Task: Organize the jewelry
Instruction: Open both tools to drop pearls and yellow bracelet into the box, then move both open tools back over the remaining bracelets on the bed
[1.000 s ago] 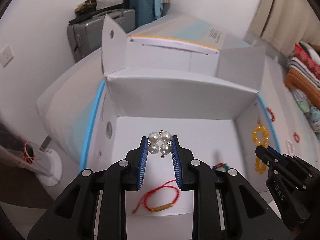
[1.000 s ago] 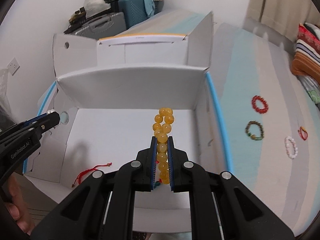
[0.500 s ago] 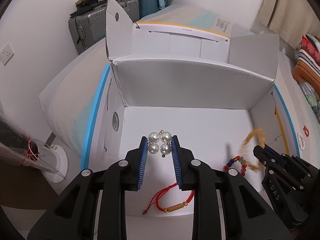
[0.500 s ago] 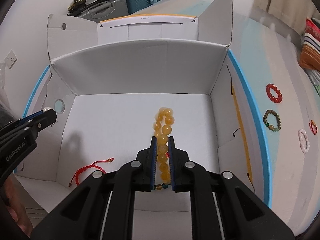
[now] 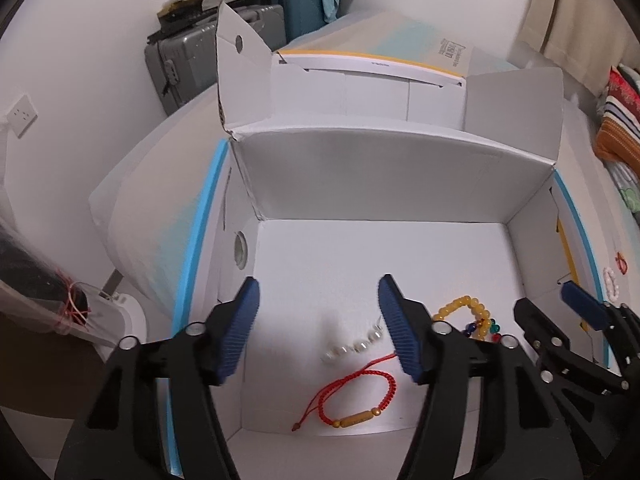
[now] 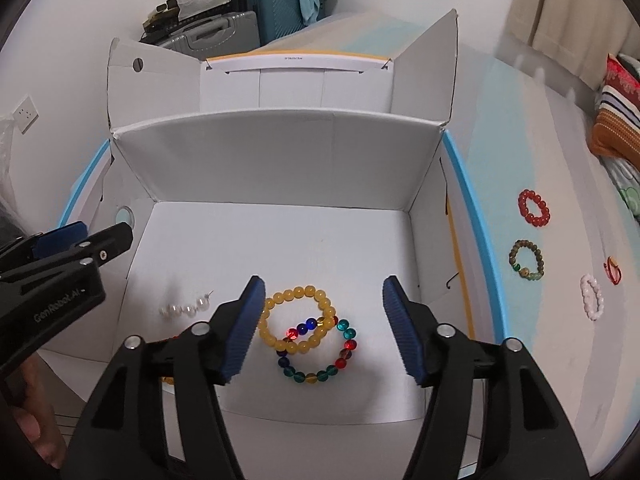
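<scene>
An open white cardboard box (image 5: 392, 176) (image 6: 276, 156) fills both views. On its floor lie a pearl piece (image 5: 354, 344) (image 6: 186, 307), a red cord bracelet (image 5: 356, 398), a yellow bead bracelet (image 6: 297, 318) (image 5: 464, 310) and a multicoloured bead bracelet (image 6: 320, 350) partly under the yellow one. My left gripper (image 5: 318, 322) hangs above the pearls, jaws opening, nothing between its pads. My right gripper (image 6: 324, 322) hangs above the yellow bracelet, jaws opening too, holding nothing.
On the pale bed sheet right of the box lie a red bead bracelet (image 6: 534, 208), a brown-green one (image 6: 526, 260), a white one (image 6: 592, 297) and a small red ring (image 6: 613, 270). Suitcases (image 6: 248, 12) stand by the far wall. A person's hand (image 6: 38, 436) shows at lower left.
Both grippers opened. The pearls fell from the left gripper to the box floor. The yellow bracelet fell from the right gripper onto the multicoloured one.
</scene>
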